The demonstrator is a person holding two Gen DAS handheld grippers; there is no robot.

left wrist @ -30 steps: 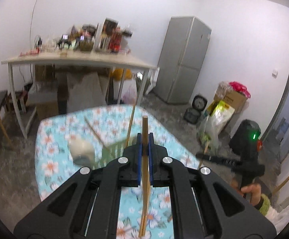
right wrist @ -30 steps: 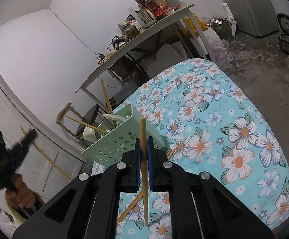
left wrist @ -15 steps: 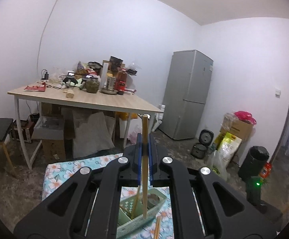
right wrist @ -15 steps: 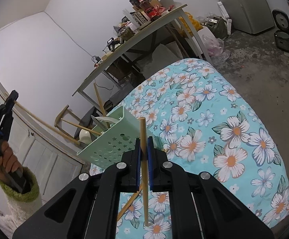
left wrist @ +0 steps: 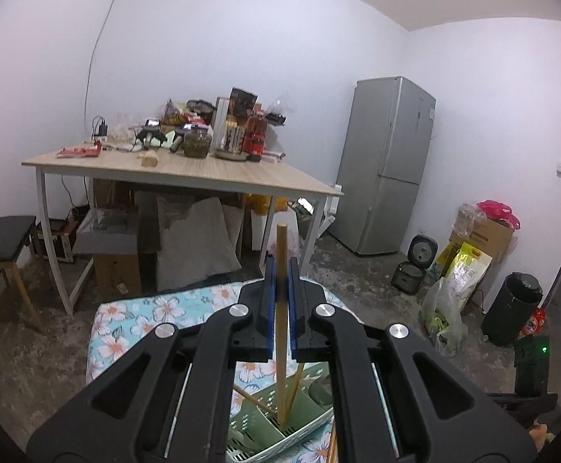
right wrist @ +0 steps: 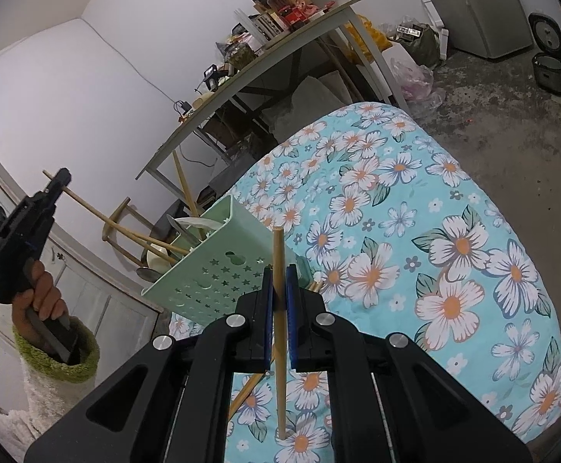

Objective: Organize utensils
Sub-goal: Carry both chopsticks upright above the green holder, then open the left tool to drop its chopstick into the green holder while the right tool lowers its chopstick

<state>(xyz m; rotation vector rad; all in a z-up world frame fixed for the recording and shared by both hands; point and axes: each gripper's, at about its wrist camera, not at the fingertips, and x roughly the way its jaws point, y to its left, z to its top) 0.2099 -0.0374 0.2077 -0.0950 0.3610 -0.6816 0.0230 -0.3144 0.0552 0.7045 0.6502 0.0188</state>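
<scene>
I am clenching the left hand-held gripper (left wrist: 280,308) on a long, thin wooden chopstick (left wrist: 281,324), which is standing nearly upright between the blue pads. Its lower tip is hanging at six o'clock over the pale green perforated plastic utensil basket (left wrist: 303,430), where other chopsticks are already leaning in a compartment. I am also gripping a second thin wooden chopstick (right wrist: 279,332) in the right hand-held gripper (right wrist: 279,301), pads closed on its shaft, tip pointing down toward the blue floral-print tablecloth (right wrist: 454,250) covering the surface. From the right wrist view, the basket (right wrist: 218,266) is sitting at eleven o'clock, with the left hand-held gripper (right wrist: 21,227) raised farther out at nine o'clock.

To do this step well, I am judging that the left chopstick should be kept vertical, its tip lined up inside one compartment wall, then lowered until it is well within before the pads let go; releasing high risks it bouncing out. Loose chopsticks (right wrist: 249,387) are lying on the cloth near the basket, waiting their turn.
</scene>
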